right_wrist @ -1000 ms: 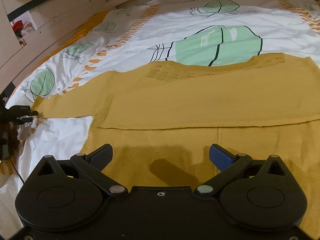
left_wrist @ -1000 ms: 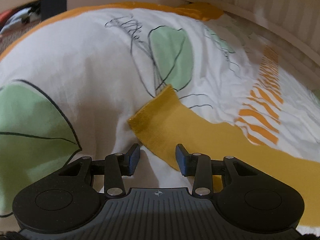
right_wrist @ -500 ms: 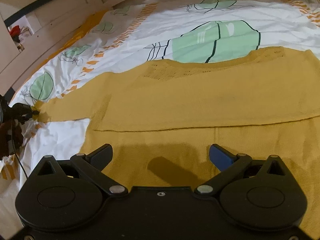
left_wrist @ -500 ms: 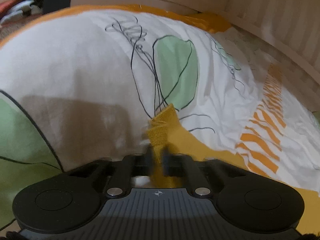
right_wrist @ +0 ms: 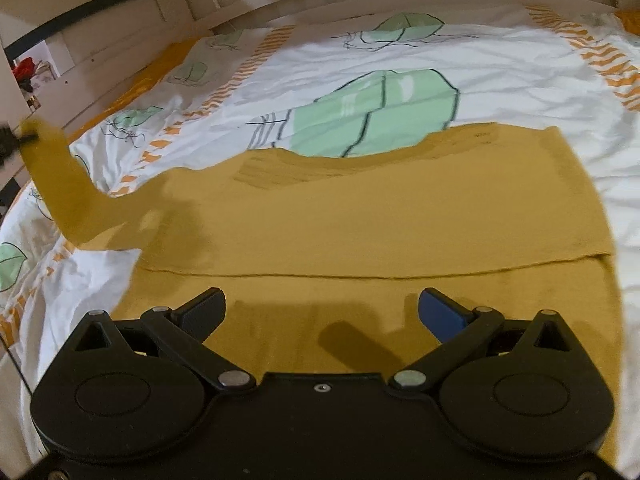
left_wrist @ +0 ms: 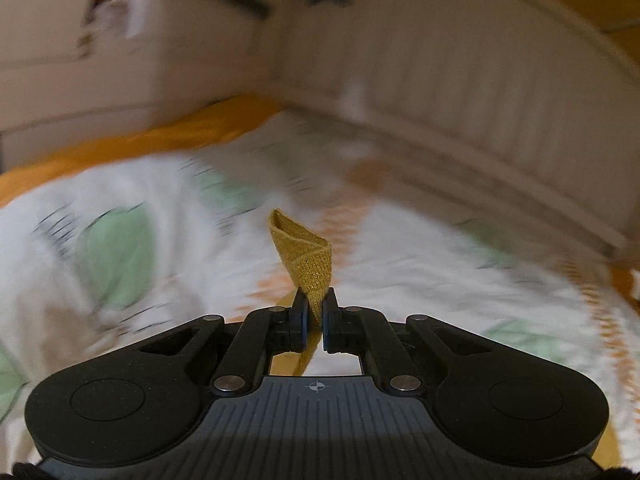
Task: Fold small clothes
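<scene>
A mustard-yellow knit sweater lies flat on the bed, its right side folded over the body. Its left sleeve is lifted off the bed at the far left. My left gripper is shut on the sleeve cuff, which sticks up between the fingers; it also shows at the left edge of the right wrist view. My right gripper is open and empty, hovering just above the sweater's lower hem.
The bed has a white duvet printed with green leaves and orange stripes. A beige slatted headboard runs along the far side. Beige furniture stands at the left of the bed.
My left gripper closed on the sleeve cuff and lifted it up off the bed. The sleeve now rises at the left. My right gripper stayed open over the hem.
</scene>
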